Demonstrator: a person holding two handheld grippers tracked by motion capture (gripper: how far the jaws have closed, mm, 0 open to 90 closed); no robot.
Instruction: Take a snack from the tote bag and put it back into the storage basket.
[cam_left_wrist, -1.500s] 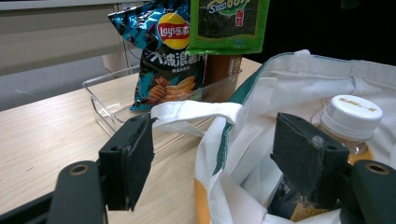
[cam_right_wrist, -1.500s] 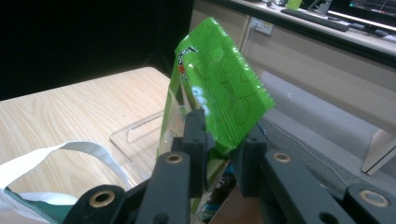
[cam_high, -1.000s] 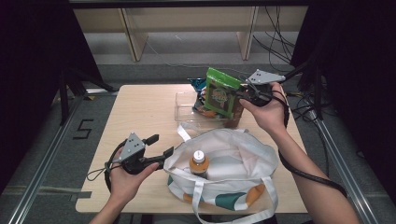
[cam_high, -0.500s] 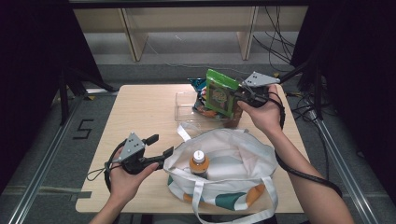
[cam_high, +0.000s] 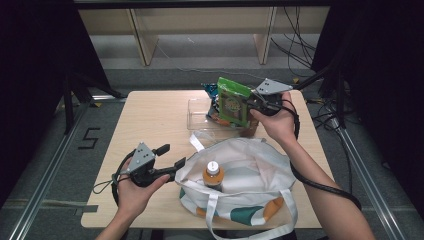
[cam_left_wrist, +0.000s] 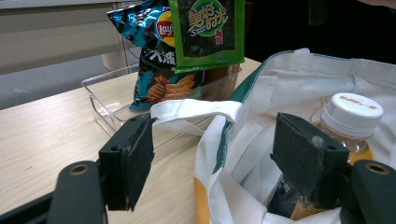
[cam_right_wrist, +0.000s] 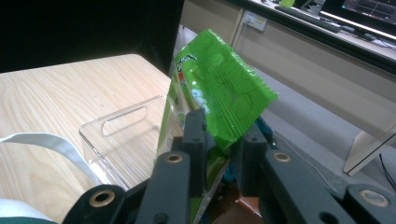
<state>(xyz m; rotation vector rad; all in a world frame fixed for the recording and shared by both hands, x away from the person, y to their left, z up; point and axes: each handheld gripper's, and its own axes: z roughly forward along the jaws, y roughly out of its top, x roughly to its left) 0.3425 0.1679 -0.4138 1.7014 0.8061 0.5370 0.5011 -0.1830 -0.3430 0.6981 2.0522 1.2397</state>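
Clearly legible Lay's chip bag (cam_left_wrist: 159, 56), right tongs (cam_high: 252, 101) pinching green "Sweet" seaweed packet (cam_high: 233, 100), left tongs (cam_high: 172, 157) wide at tote rim (cam_high: 186, 170)

You're in a lab: black curtains (cam_high: 35, 65) at frame edges, cables (cam_high: 300, 50) upper right, monitors (cam_right_wrist: 369, 9) top right.
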